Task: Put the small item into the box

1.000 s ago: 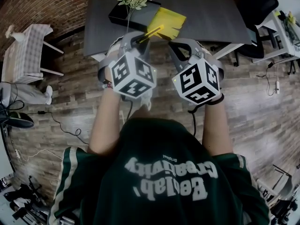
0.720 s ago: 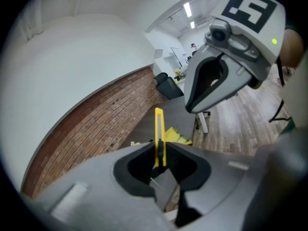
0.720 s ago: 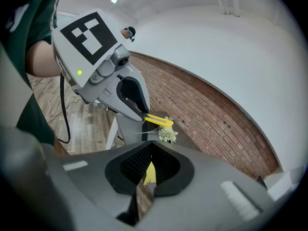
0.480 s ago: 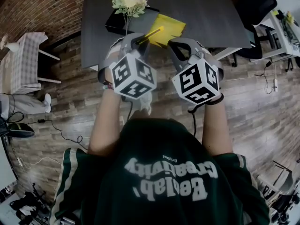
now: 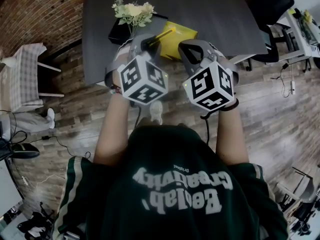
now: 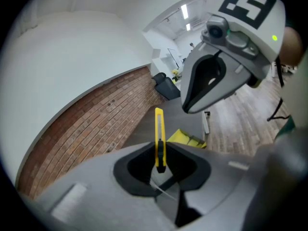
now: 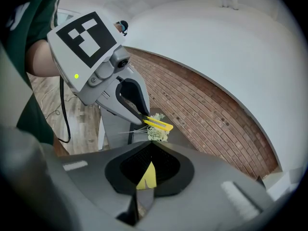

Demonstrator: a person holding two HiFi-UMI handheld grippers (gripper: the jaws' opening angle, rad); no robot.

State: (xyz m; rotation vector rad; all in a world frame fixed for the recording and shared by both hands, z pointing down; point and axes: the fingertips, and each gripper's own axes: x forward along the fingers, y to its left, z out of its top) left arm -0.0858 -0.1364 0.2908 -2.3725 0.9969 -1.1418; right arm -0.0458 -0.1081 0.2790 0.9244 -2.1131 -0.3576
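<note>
A slim yellow utility knife (image 5: 161,35) sticks out of my left gripper (image 5: 150,41), which is shut on it; in the left gripper view the knife (image 6: 159,137) stands upright between the jaws. Both grippers are held up side by side at the near edge of the dark table (image 5: 220,14). My right gripper (image 5: 190,47) is shut with nothing in it. Beyond the jaws, a black box (image 5: 119,30) lies on the table with a yellow open lid (image 5: 182,33) beside it. In the right gripper view the knife (image 7: 158,124) points out of the left gripper (image 7: 143,119).
A sprig of pale flowers (image 5: 132,11) stands over the black box. A small table with a checked cloth (image 5: 20,74) is at the left. A black office chair (image 5: 272,4) and cables (image 5: 287,81) are at the right, on wood flooring.
The table and box have drifted left and lower in the head view, slightly nearer. Both grippers keep the same pose, the knife still held in the left one.
</note>
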